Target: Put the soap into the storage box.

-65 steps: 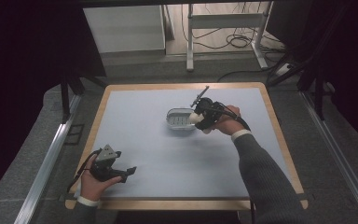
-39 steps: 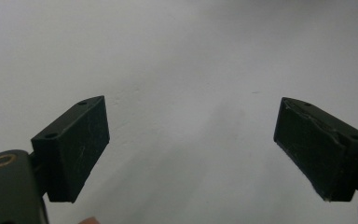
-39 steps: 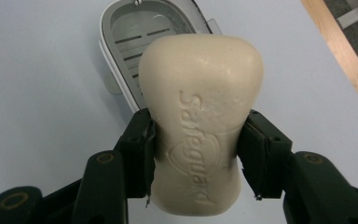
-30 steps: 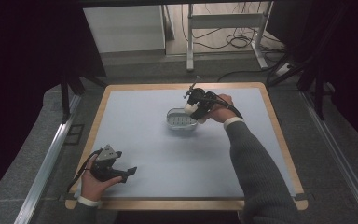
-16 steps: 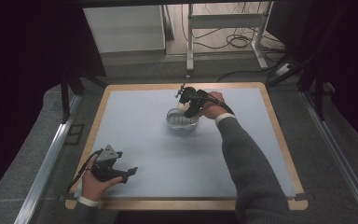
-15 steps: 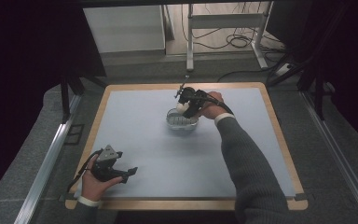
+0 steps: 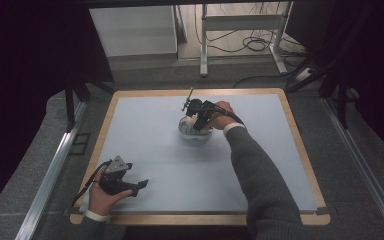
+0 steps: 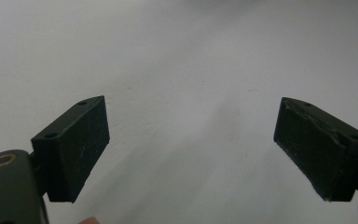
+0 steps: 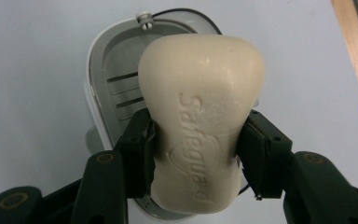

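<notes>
A cream bar of soap with raised lettering sits between the jaws of my right gripper, which is shut on it. Directly beneath hangs a white soap dish with a grey slotted inner tray. In the high view the right gripper hovers over the soap dish near the far middle of the mat. My left gripper rests at the near left corner, open, its jaws wide apart over bare mat in the left gripper view.
A pale blue mat covers the wood-framed table. Metal rails run along both sides of the table, and cables lie on the floor beyond the far edge.
My right gripper has carried the soap leftward and slightly away, from the dish's right side to over the dish. The left gripper has stayed still.
</notes>
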A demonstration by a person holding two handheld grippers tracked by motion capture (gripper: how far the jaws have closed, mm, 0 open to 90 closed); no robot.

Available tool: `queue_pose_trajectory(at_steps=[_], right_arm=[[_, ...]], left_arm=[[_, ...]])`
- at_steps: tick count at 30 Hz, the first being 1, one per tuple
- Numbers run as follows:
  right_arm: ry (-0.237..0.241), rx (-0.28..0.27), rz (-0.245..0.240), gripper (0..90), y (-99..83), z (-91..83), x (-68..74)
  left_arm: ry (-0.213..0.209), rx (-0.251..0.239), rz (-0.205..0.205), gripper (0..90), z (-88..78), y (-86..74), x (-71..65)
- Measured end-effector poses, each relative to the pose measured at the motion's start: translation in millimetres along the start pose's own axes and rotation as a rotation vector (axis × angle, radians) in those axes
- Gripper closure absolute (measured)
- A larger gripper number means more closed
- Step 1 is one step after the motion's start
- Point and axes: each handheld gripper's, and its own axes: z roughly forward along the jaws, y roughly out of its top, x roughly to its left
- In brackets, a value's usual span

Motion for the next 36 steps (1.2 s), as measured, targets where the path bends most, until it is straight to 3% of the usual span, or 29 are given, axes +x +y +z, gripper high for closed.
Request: queue_pose_trajectory(at_steps=[4, 9, 13, 14, 15, 16, 18, 19, 24, 36], right_arm=[[0.011, 0.015, 0.012, 49.1, -1.4, 8.5, -0.4], [0.014, -0.016, 0.036, 44.3, -1.6, 11.2, 1.4], [-0.011, -0.108, 0.109, 38.2, -4.5, 1.0, 1.6], [-0.011, -0.108, 0.109, 38.2, -4.5, 1.0, 1.6], [-0.012, -0.132, 0.129, 38.0, -5.8, -2.9, 1.2], [-0.043, -0.201, 0.164, 37.8, -10.0, -11.7, 1.2], [-0.047, -0.228, 0.179, 37.3, -12.1, -15.1, 1.2], [-0.033, -0.259, 0.198, 36.3, -15.8, -20.0, 1.3], [-0.041, -0.302, 0.222, 33.2, -32.2, -33.8, 5.2], [-0.06, -0.373, 0.342, 32.0, -90.4, -47.3, 24.6]], left_arm=[[0.003, -0.004, -0.003, 10.9, -1.2, 0.0, 0.4], [0.004, -0.005, -0.003, 10.9, -1.4, 0.0, 0.6], [0.005, -0.005, -0.007, 10.9, -1.9, -0.3, 0.7], [0.006, -0.008, -0.008, 10.9, -2.7, -0.2, 0.8], [0.007, -0.008, -0.006, 10.9, -3.4, -0.2, 1.2], [0.008, -0.011, -0.008, 10.9, -4.1, -0.2, 1.7], [0.012, -0.012, -0.009, 10.9, -4.4, -0.3, 2.3], [0.013, -0.011, -0.009, 10.9, -4.3, -0.2, 2.6], [0.012, -0.007, -0.006, 10.9, -2.8, -0.2, 2.1], [0.013, -0.028, -0.019, 10.9, -8.0, 0.6, 4.5]])
